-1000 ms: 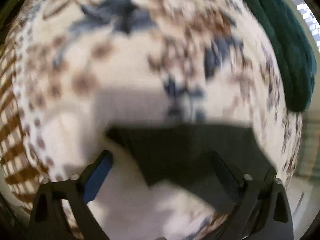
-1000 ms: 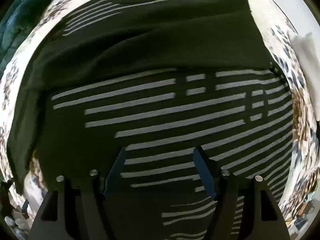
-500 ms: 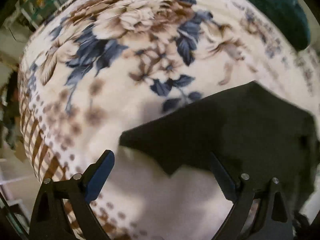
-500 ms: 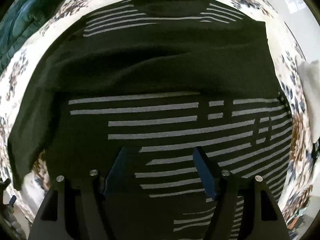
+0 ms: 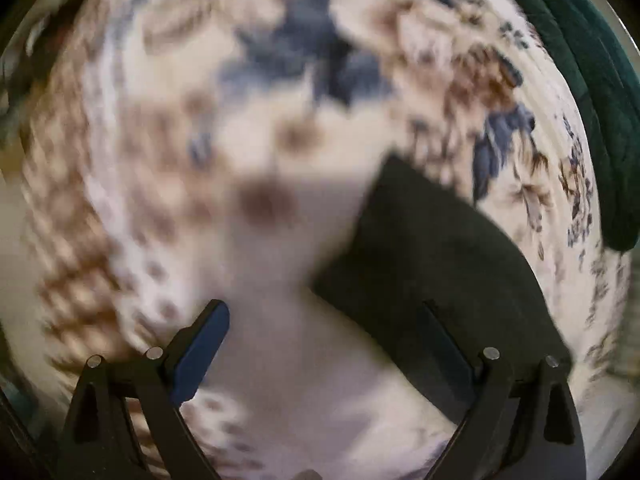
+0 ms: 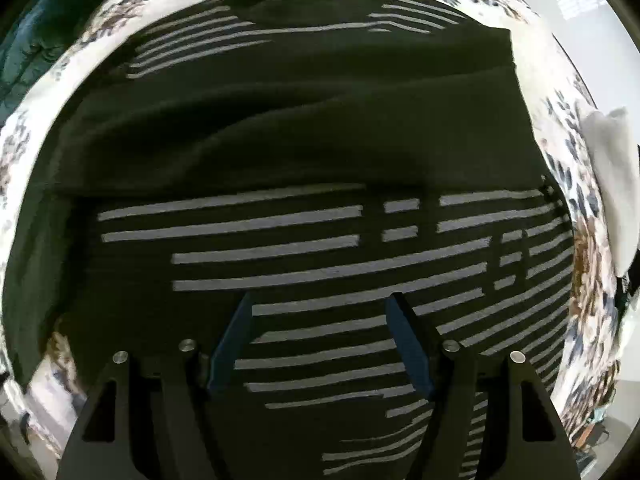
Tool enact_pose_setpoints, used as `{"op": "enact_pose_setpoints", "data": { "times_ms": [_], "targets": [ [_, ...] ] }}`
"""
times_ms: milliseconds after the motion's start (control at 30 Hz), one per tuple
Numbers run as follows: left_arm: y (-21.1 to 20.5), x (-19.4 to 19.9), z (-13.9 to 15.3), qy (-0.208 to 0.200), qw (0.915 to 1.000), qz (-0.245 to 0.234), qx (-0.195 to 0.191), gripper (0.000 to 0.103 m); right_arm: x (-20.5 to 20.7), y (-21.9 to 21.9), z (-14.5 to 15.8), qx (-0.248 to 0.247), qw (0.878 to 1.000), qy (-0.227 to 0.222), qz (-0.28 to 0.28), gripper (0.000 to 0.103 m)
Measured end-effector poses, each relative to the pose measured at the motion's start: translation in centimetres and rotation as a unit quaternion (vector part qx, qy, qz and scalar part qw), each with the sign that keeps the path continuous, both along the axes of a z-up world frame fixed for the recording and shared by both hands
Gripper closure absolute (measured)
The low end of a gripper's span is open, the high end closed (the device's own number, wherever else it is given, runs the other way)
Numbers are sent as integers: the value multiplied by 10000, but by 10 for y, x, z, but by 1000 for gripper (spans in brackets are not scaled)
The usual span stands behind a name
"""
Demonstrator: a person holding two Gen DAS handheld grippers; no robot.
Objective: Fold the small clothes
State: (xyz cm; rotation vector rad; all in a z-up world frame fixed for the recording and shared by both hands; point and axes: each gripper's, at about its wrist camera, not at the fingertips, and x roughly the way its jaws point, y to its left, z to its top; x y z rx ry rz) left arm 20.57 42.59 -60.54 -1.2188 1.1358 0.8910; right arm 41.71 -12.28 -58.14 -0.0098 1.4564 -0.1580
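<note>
A: Sweater, black knit with grey stripes (image 6: 320,240), lies flat on the floral blanket (image 6: 576,288), one sleeve (image 6: 280,120) folded across the chest. Our right tool (image 6: 320,340) hovers above the stripes, spread, pinching nothing.

B: Changes?

A: Left view has swung: the dark sleeve end (image 5: 440,264) moved from centre to right. Left tool (image 5: 324,352) spread wide, empty; frame blurred.

B: So we're likely lining up on that second sleeve.

My left gripper (image 5: 324,340) had black angular finger frames with triangular cutouts, silver screw heads on top and blue pads inside. My right gripper (image 6: 320,336) matched it: the same black frames, four silver screws and blue pads (image 6: 232,344).
</note>
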Motion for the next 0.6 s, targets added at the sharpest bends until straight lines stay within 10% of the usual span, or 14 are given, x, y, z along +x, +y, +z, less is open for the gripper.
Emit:
{"op": "enact_pose_setpoints", "data": {
  "times_ms": [67,200,467,600],
  "targets": [
    [-1,12,-7,50,9994,75,338,9,5,-1,0,-270,9995,-144,-8,32],
    [2,42,11,39,9923,-253,1213,95,27,-11,0,-435,9986,-289,-63,21],
    [-33,82,98,-756,9693,-974,2130,95,72,-42,3,-5,9988,-475,-152,21],
    [-119,157,141,-1359,9404,-2166,2244,95,80,-71,3,432,9977,-415,-308,21]
  ]
}}
